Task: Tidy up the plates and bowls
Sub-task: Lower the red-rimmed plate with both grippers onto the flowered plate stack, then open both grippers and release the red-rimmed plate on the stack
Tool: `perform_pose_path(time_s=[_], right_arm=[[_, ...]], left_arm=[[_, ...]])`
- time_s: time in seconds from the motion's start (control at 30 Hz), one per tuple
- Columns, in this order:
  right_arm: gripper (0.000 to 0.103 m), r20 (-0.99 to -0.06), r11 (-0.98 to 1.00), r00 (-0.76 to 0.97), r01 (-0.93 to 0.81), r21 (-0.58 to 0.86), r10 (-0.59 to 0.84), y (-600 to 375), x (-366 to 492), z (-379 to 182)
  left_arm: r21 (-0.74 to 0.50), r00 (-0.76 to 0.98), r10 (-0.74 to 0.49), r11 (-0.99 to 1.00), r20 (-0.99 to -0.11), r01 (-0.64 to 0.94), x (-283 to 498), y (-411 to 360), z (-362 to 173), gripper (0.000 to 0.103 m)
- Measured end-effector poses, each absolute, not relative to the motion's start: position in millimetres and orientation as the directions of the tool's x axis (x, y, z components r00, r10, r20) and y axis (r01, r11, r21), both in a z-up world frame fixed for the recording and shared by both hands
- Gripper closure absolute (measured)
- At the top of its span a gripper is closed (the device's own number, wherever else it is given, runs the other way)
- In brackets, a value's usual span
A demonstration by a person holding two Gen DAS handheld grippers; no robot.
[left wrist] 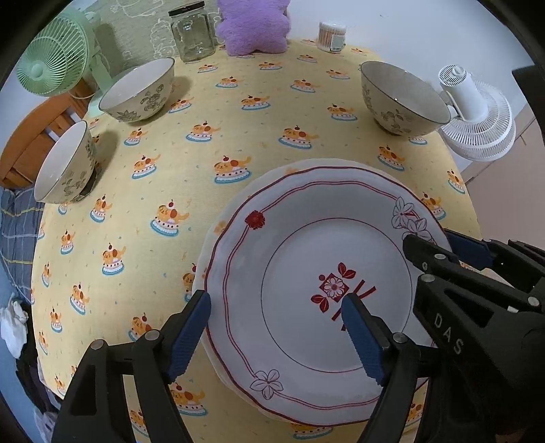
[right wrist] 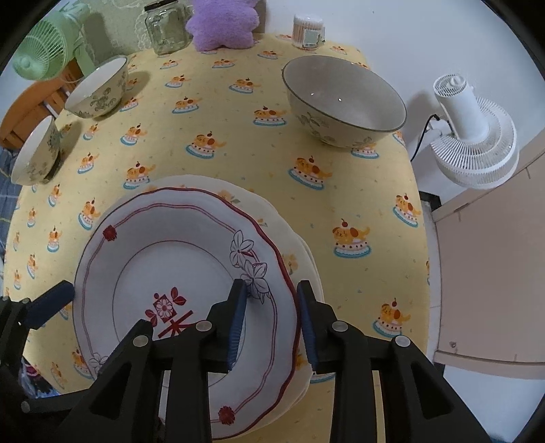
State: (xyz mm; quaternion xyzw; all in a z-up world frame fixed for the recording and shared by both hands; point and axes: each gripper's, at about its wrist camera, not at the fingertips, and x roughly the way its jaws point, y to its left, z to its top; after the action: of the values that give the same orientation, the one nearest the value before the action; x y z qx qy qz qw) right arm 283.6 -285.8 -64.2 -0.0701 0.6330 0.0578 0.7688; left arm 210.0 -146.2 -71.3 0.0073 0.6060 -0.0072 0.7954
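Note:
A white plate with red rim lines and flower motifs (left wrist: 306, 340) (right wrist: 143, 259) tops a stack of cream plates (right wrist: 299, 259) at the near side of the yellow tablecloth. My left gripper (left wrist: 274, 298) is open, with one finger outside the stack's left rim and the other above the plate's well. My right gripper (right wrist: 271, 284) straddles the right rim with a gap at the pads, so it is open; it also shows in the left wrist view (left wrist: 429, 242). Three floral bowls stand upright: two at the far left (left wrist: 139, 92) (left wrist: 64, 163) and one at the far right (right wrist: 344, 102).
Along the table's far edge stand a glass jar (left wrist: 192, 34), a purple plush (left wrist: 253, 27) and a cotton-swab tub (left wrist: 332, 35). A green fan (left wrist: 54, 64) is at the back left. A white fan (right wrist: 473, 136) sits off the right edge, near a beige cabinet (right wrist: 490, 265).

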Motion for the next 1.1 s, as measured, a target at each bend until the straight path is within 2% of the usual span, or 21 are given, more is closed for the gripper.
perform_pose_path(time_s=[0.2,0.3,0.37,0.57,0.63,0.7,0.77,0.9,1.1], right_arm=[[0.07,-0.982,0.983,0.191,-0.183,-0.033,0.003,-288,280,-64],[0.074,-0.98,0.98,0.196,-0.189,-0.059,-0.021,-288,277,-64],[0.074,-0.98,0.98,0.199,-0.191,-0.048,-0.009,-291,275,-64],[0.073,-0.978,0.981,0.202,-0.192,0.011,0.05,-299,271,-61],[0.068,-0.978,0.981,0.195,-0.189,0.041,0.079,-301,269,-59],[0.05,-0.974,0.979,0.195,-0.188,0.076,0.113,-301,267,-56],[0.039,-0.969,0.978,0.212,-0.192,0.084,0.125,-300,264,-50],[0.033,-0.96,0.976,0.246,-0.202,0.081,0.131,-292,260,-36],[0.031,-0.95,0.977,0.278,-0.196,0.087,0.141,-271,254,-18]], left_arm=[[0.015,0.257,0.007,0.999,-0.966,0.031,208,-152,-72,0.022],[0.038,0.269,0.023,0.998,-0.963,0.053,204,-161,-72,0.02],[0.011,0.255,-0.002,0.999,-0.967,0.052,203,-165,-74,0.02],[0.026,0.254,0.023,1.0,-0.967,0.011,198,-166,-72,0.02],[0.029,0.259,0.029,1.0,-0.965,0.0,196,-165,-69,0.018],[0.032,0.27,0.032,0.999,-0.962,-0.006,194,-164,-65,0.016],[0.026,0.284,0.026,1.0,-0.958,-0.006,190,-162,-59,0.012],[0.015,0.313,0.016,1.0,-0.95,-0.006,186,-155,-49,0.009],[0.0,0.352,0.003,1.0,-0.936,-0.009,181,-128,-35,0.009]])
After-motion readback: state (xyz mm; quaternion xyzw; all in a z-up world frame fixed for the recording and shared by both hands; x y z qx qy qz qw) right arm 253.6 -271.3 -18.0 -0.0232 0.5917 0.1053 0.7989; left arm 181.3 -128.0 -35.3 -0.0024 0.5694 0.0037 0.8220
